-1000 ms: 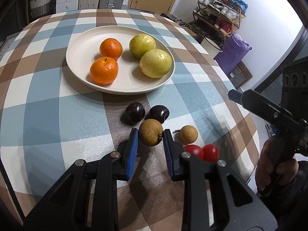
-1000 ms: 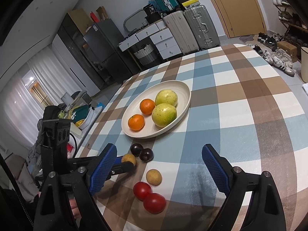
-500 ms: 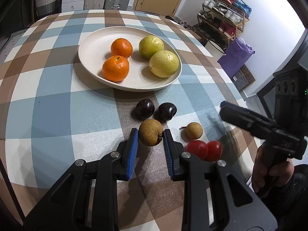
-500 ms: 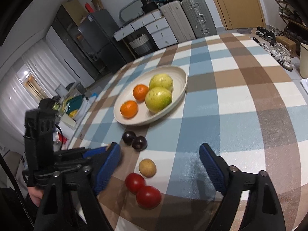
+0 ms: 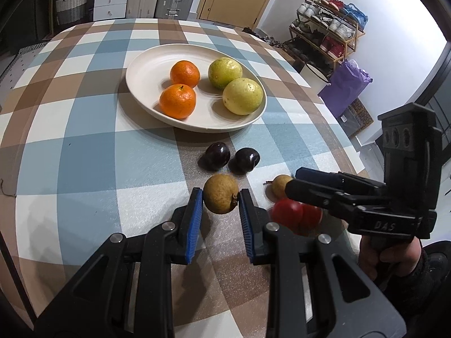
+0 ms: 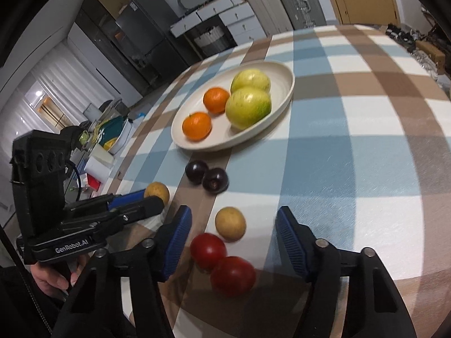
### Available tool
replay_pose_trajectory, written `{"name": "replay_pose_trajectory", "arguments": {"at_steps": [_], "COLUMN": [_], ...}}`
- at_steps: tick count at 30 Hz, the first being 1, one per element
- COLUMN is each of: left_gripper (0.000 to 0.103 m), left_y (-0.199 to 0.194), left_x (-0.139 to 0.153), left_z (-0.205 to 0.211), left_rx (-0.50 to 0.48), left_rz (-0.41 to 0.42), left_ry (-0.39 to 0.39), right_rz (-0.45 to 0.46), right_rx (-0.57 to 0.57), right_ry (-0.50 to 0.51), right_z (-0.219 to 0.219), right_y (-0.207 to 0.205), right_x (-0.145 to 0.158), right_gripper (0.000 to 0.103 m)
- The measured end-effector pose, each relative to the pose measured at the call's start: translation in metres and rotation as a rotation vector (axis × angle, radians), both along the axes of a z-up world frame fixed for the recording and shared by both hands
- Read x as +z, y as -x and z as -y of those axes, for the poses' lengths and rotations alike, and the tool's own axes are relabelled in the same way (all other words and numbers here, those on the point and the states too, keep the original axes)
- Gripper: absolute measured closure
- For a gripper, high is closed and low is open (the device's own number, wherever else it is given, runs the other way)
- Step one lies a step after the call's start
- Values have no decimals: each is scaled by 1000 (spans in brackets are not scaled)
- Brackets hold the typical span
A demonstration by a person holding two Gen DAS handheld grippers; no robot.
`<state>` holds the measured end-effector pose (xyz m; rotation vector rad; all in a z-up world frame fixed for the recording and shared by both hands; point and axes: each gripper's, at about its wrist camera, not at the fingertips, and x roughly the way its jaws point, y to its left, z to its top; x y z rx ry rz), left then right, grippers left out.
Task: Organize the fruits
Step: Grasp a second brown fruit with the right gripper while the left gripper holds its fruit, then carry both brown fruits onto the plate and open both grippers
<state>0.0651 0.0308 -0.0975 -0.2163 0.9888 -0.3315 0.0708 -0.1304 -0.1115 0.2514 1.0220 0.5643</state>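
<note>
My left gripper [image 5: 220, 197] is shut on a brown round fruit [image 5: 221, 193] and holds it just above the checked tablecloth; it also shows in the right wrist view [image 6: 157, 191]. My right gripper [image 6: 234, 233] is open, its jaws either side of a second brown fruit [image 6: 230, 223] and two red tomatoes [image 6: 222, 263]. Two dark plums [image 5: 229, 156] lie ahead. A cream plate [image 5: 142, 69] holds two oranges [image 5: 180, 88] and two yellow-green fruits [image 5: 235, 84].
The round table's edge [image 5: 341, 140] drops off at the right, with a purple bag [image 5: 345, 84] and a shoe rack [image 5: 328, 36] beyond. Drawers and suitcases stand behind the table's far side.
My left gripper has drawn back and up with the brown fruit. My right gripper has moved in low over the tomatoes and the second brown fruit, still open.
</note>
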Motion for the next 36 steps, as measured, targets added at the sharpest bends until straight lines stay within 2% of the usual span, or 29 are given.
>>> {"name": "replay_pose_trajectory", "arguments": {"at_steps": [6,7,8,13,17,27,36], "left_gripper": [80,80,80,80,80,80,80], "left_y": [6,7,9,11,15,19,5], "left_x": [-2,-2,-2,-1,6,15,25], "left_z": [-10,-11,-13,-17,-17,-24,-25], "left_rx": [20,22,26,33,28,41,32], "left_rz": [-3,-2,-1,0,22,45,62], "left_ry": [5,6,8,30,40,60,75], "right_rz": [-10,-7,-6,46,86,99,152], "right_rx": [-10,-10,-2,34,48,-2,21], "right_ry": [13,23,36,113,169,69,-1], "right_z": [-3,-5,-7,-24,-32,-19,-20], "right_y": [-1,-1,-1,6,9,10,6], "right_x": [-4,-4,-5,-2,0,13,35], "right_gripper": [52,58,69,78,78,78,78]}}
